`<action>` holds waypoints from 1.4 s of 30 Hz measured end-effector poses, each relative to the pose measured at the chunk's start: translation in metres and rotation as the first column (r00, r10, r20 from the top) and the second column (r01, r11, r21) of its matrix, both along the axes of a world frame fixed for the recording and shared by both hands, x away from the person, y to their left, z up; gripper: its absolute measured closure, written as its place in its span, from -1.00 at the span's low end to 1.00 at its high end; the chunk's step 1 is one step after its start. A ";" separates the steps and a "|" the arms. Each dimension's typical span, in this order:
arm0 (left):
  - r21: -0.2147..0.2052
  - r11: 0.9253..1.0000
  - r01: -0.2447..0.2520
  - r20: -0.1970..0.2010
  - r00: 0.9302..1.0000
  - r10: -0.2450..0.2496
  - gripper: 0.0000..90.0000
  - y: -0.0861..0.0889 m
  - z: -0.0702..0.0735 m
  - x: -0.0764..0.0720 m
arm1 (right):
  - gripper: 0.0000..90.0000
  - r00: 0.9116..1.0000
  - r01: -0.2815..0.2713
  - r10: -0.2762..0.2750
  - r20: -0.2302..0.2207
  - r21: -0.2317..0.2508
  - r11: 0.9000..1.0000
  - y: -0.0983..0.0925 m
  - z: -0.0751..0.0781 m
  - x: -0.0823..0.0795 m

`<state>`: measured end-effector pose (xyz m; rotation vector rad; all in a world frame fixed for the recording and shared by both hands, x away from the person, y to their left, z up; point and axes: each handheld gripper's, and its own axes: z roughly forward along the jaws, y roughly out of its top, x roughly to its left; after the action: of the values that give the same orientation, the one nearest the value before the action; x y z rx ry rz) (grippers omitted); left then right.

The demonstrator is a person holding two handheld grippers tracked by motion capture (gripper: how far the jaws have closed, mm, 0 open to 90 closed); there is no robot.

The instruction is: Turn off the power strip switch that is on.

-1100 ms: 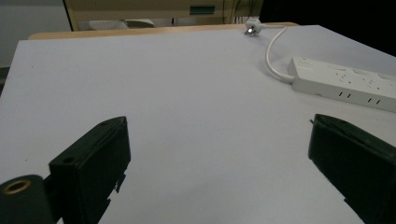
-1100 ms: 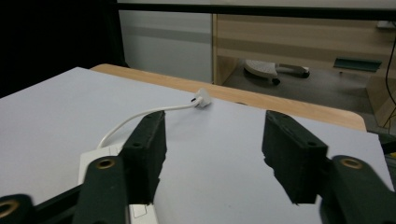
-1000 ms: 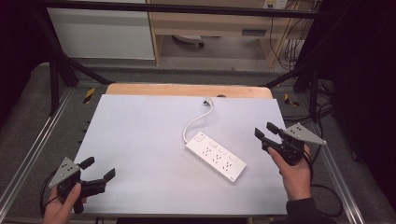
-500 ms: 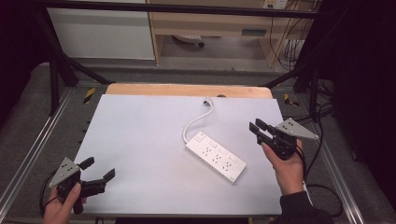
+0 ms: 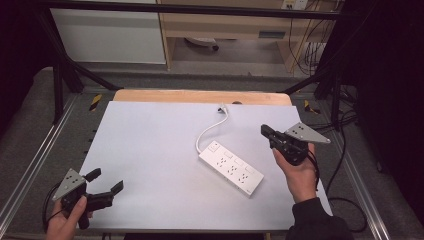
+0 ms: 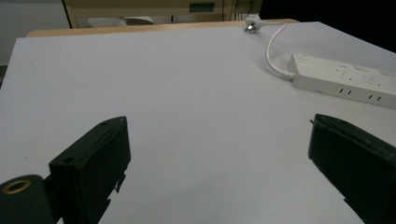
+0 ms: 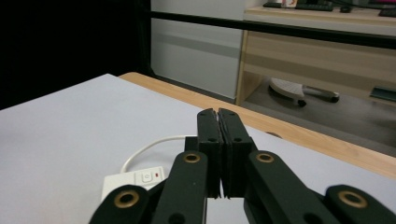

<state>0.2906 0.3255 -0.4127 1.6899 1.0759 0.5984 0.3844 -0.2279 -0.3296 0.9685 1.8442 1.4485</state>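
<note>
The white power strip (image 5: 231, 167) lies flat near the middle of the white table top (image 5: 150, 145), a little to the right side. Its long axis runs diagonally: the end with the switch points away and to the left, the other end points toward me and to the right. From the switch end the white cable (image 5: 210, 131) curves away to the plug (image 5: 222, 107), which rests near the far wooden edge (image 5: 200, 96) of the table.

My right gripper (image 5: 265, 131) hovers just beside the far right side of the strip, not touching it, and in the right gripper view its jaws are pressed together on nothing. My left gripper (image 5: 106, 183) waits well apart at the near left corner, jaws spread wide and empty.

I judge that I am in the approach step, moving the right gripper toward the strip. With closed jaws, the next move probably calls for lowering the tips onto the switch (image 7: 147, 177) or the body, slowly and straight, so the strip does not slide.
</note>
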 end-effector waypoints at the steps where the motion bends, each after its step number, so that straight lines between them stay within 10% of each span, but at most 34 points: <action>1: 0.000 1.000 0.000 0.000 1.000 0.000 -0.87 0.000 0.000 0.000 | 1.00 1.000 -0.008 0.008 -0.004 0.007 1.000 0.001 0.000 0.001; 42: 0.009 1.000 0.020 0.006 1.000 -0.020 -0.87 -0.003 0.001 -0.002 | 1.00 0.984 -0.146 0.138 -0.115 -0.070 0.987 0.049 -0.009 0.045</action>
<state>0.2889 0.3229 -0.4120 1.7035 1.0521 0.5958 0.4290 -0.1786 -0.3385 0.9101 2.0710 1.4189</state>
